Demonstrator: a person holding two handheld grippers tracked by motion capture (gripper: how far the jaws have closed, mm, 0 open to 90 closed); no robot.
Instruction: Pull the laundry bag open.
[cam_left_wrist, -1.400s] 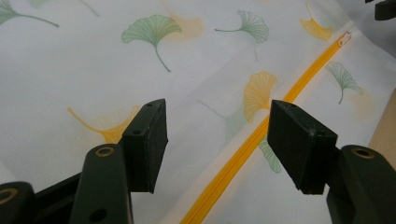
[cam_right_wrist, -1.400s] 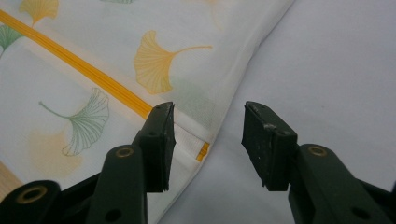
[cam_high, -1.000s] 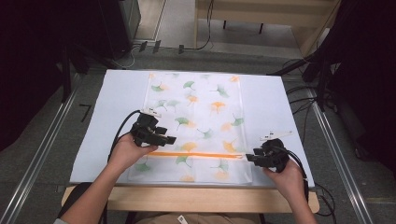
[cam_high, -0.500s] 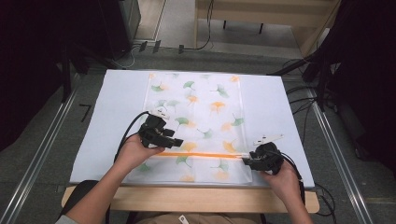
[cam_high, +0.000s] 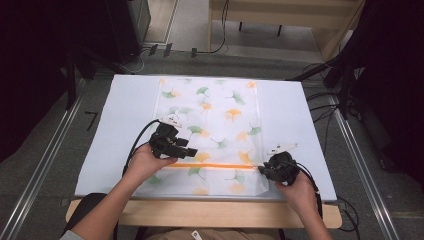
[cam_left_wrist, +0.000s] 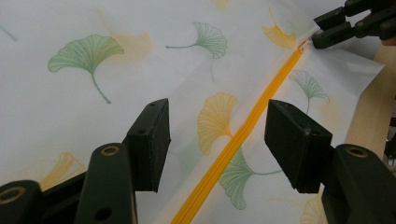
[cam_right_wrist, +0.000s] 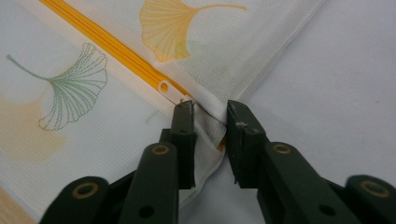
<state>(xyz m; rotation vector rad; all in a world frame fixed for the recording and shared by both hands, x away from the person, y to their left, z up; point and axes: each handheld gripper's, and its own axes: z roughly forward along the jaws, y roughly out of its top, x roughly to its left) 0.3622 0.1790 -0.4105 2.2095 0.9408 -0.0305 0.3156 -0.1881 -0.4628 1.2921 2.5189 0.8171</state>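
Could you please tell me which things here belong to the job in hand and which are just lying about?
In the job:
- leaf-print bag
- orange zipper
- right gripper, jaws just closing on the bag's edge
- left gripper, open over the zipper

Lying about:
- cables
- wooden furniture

The zippered fabric cover (cam_high: 215, 135) is white, printed with green and orange-yellow ginkgo leaves (cam_left_wrist: 86, 53), some only outlined in thin green lines. Its zipper (cam_left_wrist: 243, 135) is bright orange-yellow with a white pull tab (cam_right_wrist: 170, 91). The table (cam_high: 125, 105) is pale bluish-white, edged in light wood. Both hand-held grippers, left (cam_high: 172, 144) and right (cam_high: 280, 169), are black.
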